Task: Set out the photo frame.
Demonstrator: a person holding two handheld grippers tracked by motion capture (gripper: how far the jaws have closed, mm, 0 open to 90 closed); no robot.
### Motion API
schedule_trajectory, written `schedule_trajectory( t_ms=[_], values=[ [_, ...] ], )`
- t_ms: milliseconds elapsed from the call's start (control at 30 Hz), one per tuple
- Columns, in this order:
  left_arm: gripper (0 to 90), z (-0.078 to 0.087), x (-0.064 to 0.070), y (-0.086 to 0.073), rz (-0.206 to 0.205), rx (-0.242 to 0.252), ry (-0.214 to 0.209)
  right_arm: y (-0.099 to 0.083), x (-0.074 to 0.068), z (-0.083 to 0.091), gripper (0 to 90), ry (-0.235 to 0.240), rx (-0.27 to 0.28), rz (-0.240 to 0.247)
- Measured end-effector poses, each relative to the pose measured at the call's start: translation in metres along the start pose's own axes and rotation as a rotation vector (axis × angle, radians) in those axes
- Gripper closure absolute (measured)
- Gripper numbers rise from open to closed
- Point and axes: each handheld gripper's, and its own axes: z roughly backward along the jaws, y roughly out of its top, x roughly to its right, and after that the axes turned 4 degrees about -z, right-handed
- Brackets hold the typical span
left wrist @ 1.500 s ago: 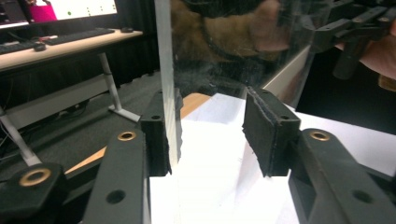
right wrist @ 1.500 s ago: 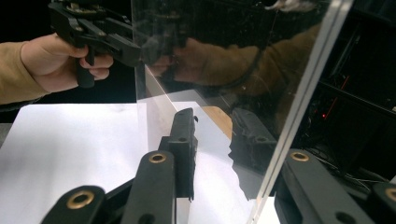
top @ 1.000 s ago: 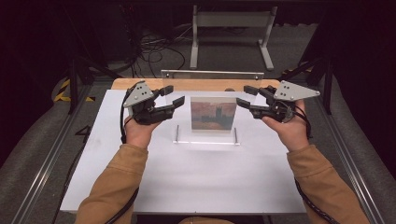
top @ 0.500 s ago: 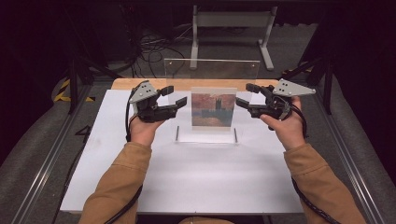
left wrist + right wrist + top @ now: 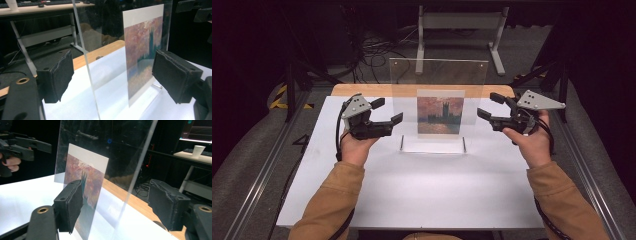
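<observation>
I have a tool in each hand, one on either side of a clear acrylic panel [image 5: 438, 80] that stands upright near the far middle of the bench [image 5: 412, 190]. A print [image 5: 440, 115] of a sunset scene stands in front of it, and a clear base [image 5: 432, 145] with two small pins lies on the bench just below.

My left tool [image 5: 387, 111] is wide open and holds nothing; in the left gripper view the panel's edge [image 5: 86, 62] runs up between its two pads, touching neither. My right tool [image 5: 491, 106] is equally open and empty, and in the right gripper view the opposite edge [image 5: 135, 177] sits between its pads the same way.

The risks, as I judge them:
- The panel is smooth and thin. If I close on the very edge with only a sliver of pad, it may squirt out and fall.
- If one tool closes before the other, the panel may be pushed sideways or tipped over onto the print.
- The print looks loose. I cannot tell what holds it up, so any knock to the panel may drop it flat.
- Uneven lift from the two sides would twist the panel and could jam it against the pins.
</observation>
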Motion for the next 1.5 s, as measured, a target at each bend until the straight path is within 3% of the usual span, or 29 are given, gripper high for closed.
schedule_trajectory(
  t_ms=[267,600,833,1067,1367,1500],
  values=[
    [16.2,0.038,0.013,-0.011,-0.027,-0.050,0.000,-0.007,-0.011,0.032,22.8,0.006,-0.061,0.042],
    [13.4,0.070,0.023,-0.036,-0.008,-0.110,-0.010,-0.029,-0.020,0.065,18.1,0.001,-0.142,0.017],
    [12.9,0.087,0.028,-0.067,-0.003,-0.170,0.014,-0.060,-0.020,0.083,17.8,-0.012,-0.174,-0.036],
    [12.6,0.092,0.028,-0.090,0.014,-0.197,0.022,-0.090,-0.020,0.083,16.8,-0.003,-0.222,-0.077],
    [11.4,0.090,0.025,-0.122,0.076,-0.205,0.014,-0.125,-0.024,0.082,16.6,-0.012,-0.243,-0.111],
    [11.6,0.084,0.025,-0.134,0.060,-0.234,0.000,-0.141,-0.024,0.080,16.6,-0.006,-0.238,-0.148]
  ],
)
